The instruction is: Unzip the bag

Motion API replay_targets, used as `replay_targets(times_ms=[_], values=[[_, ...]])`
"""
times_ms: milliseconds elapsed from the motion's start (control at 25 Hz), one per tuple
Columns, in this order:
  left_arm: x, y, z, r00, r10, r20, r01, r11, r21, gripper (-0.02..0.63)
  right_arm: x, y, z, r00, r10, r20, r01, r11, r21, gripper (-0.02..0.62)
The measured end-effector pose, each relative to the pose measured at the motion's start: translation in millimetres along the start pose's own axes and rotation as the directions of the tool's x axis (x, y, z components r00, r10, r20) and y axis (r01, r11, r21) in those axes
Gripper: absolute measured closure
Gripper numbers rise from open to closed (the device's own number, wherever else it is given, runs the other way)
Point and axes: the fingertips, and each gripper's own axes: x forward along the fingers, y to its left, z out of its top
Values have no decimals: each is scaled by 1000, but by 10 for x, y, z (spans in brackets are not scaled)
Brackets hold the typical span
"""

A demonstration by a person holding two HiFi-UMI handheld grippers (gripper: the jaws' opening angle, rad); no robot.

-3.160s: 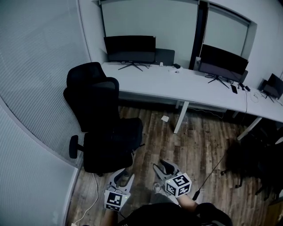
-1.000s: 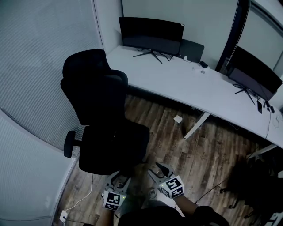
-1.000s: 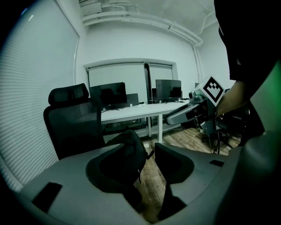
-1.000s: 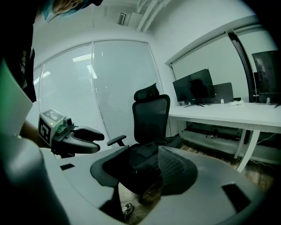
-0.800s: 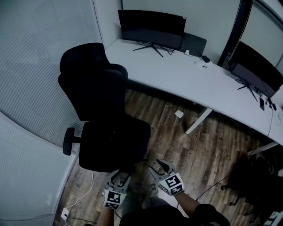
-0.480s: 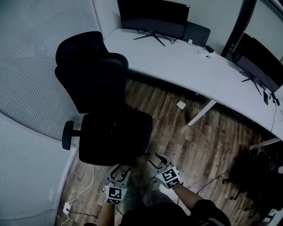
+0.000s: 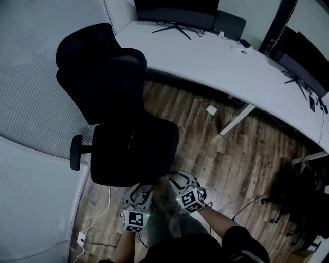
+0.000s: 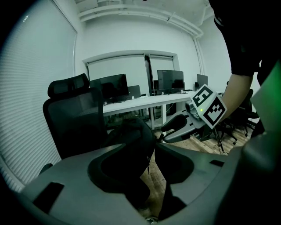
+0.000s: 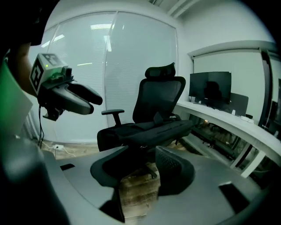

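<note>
So the soft black bag (image 8: 131,137) is lying on the seat of the one black mesh office chair (image 7: 103,82), zip side facing the person, and I can't tell what's inside it. Both hands are held low and close together just in front of the seat. The left gripper (image 7: 139,192) and the right gripper (image 7: 178,181) each have their jaws spread wide with nothing in them. Behind the chair there's a long white desk (image 7: 216,56) with two dark monitors (image 7: 175,6).

Grey left tool (image 7: 141,192) and right tool (image 7: 178,180) carry black-white marker cubes (image 7: 134,220).
</note>
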Motion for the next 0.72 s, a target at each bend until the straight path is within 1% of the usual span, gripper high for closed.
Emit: replay_targets(times_ms=[120,200,280,520,600,720], values=[[55,2,-43,1000,-13,-7,13,1000,-5,397,120,17,-77,1000,13,-24,-15,997,-79,407],[86,-7,-89,1000,-20,-21,20,1000,-16,397,192,36,-133,999,30,-41,-34,994,-104,407],[114,-21,-124,999,-29,-31,28,999,-27,397,255,42,-182,997,46,-56,-51,995,-90,407],[171,-31,-187,997,-50,-52,48,998,-33,397,391,60,-265,994,80,-76,-80,997,-3,407],[190,-32,-208,997,-56,-58,54,998,-35,397,418,52,-264,994,83,-72,-83,997,5,407],[223,-7,-256,996,-61,-69,58,998,-36,397,454,33,-257,994,85,-64,-86,996,-9,410]])
